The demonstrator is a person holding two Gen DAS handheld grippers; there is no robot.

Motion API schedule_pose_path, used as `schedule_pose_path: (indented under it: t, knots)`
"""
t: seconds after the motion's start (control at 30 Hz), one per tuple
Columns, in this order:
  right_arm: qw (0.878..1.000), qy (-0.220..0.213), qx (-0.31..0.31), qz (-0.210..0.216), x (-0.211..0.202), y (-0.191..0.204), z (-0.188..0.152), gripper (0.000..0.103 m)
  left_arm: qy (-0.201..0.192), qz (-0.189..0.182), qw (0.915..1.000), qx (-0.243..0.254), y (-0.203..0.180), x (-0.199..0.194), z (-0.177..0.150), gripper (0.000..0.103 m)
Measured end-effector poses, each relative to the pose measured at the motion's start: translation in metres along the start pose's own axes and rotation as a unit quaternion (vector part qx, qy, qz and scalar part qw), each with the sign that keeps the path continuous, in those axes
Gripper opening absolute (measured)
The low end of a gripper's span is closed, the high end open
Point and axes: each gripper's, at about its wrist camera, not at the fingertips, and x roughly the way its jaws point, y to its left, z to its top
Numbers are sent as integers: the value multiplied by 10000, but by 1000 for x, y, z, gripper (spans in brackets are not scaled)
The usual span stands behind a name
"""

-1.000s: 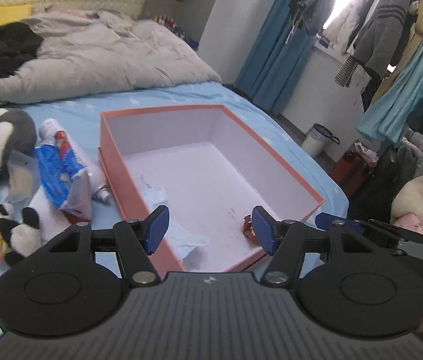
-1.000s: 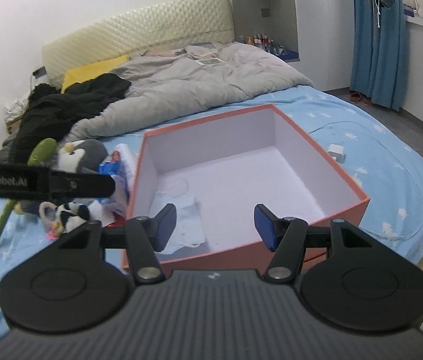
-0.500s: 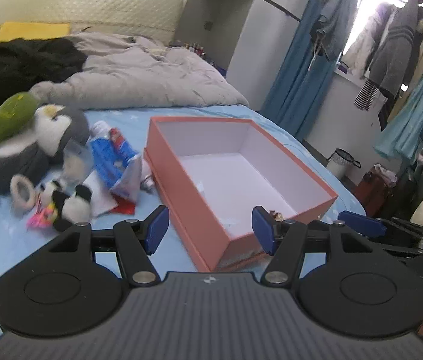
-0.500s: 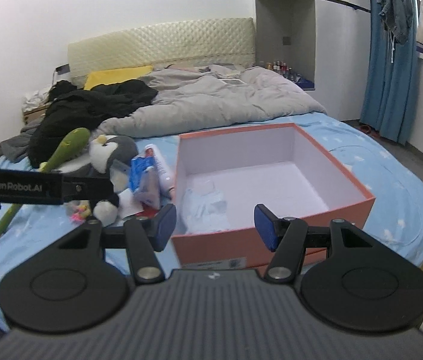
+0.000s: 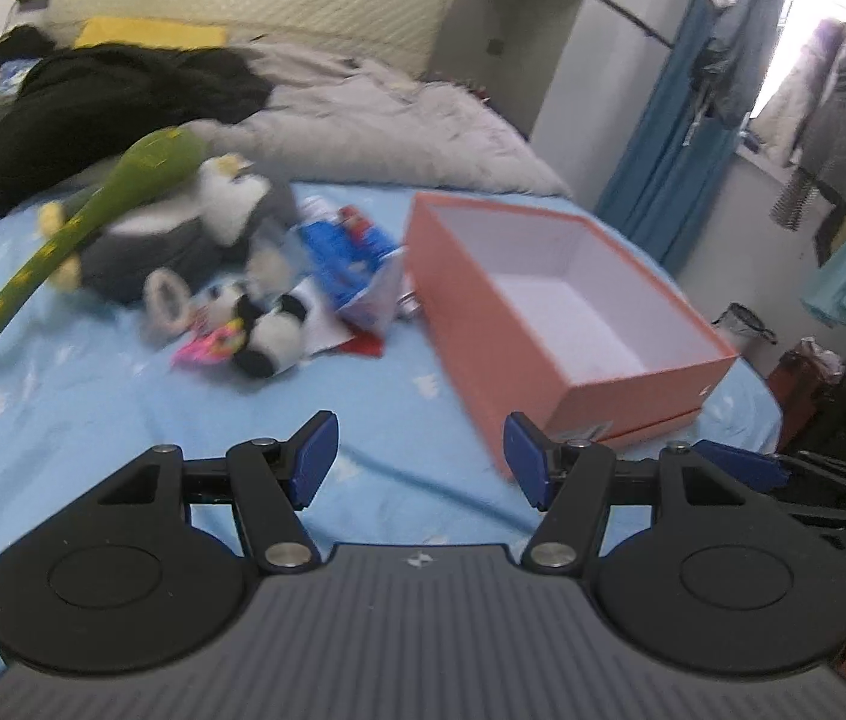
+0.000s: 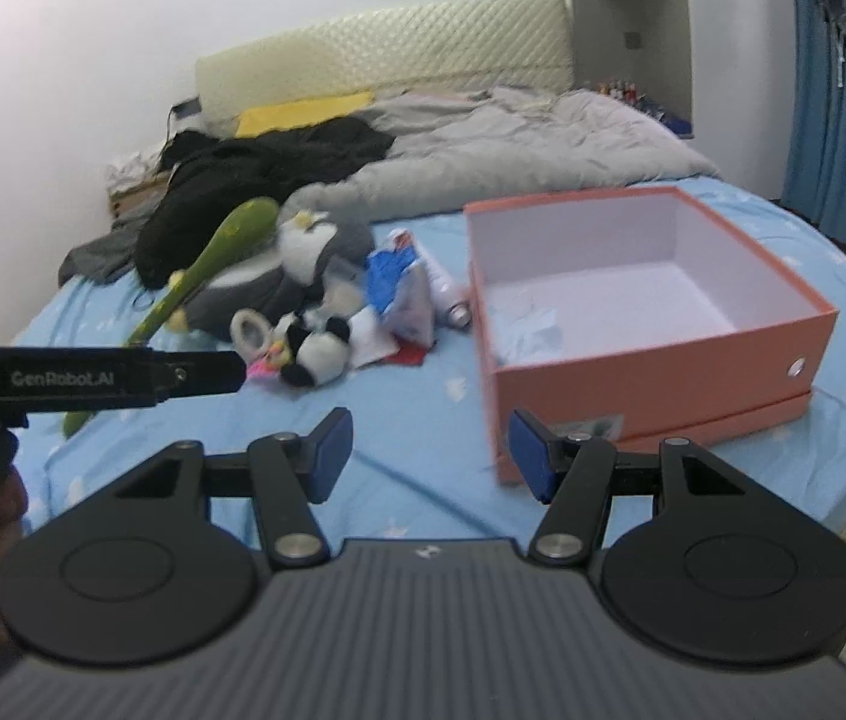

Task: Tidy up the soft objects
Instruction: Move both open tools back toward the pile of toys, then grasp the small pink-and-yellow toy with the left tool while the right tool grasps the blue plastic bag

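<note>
Right wrist view: both hand-held grippers (image 6: 429,450) (image 5: 417,459) are spread, empty; plush toys (image 6: 315,354) are left outside the open orange cardboard box (image 6: 651,354).

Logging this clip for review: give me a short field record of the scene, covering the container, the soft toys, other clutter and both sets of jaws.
surface: bed with blue sheet
container: open orange box, on the bed, right of the toy pile; crumpled pale paper inside, otherwise looks empty
soft toys: penguin plush, panda plush, long green plush, all outside the box
other clutter: blue packet, tube beside the box
left gripper: jaws open, nothing between them
right gripper: jaws open, nothing between them
</note>
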Motion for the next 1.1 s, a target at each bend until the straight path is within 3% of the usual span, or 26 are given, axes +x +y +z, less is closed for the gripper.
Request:
schedule_pose_path:
  t: [0.23, 0.4, 0.63, 1.1]
  knots:
    - [9989, 209, -220, 349, 12, 29, -12, 60, 28, 436, 9984, -370, 42, -11, -17, 67]
    - [9973, 410, -309, 529, 36, 38, -11, 60, 16, 597, 9962, -629, 66, 3, -16, 67]
    - [9954, 496, -480, 661, 72, 50, -2, 60, 104, 588, 9935, -971, 95, 48, -17, 67]
    - [9964, 584, -541, 294, 170, 57, 36, 60, 176, 613, 9912, -1158, 143, 148, 7, 67]
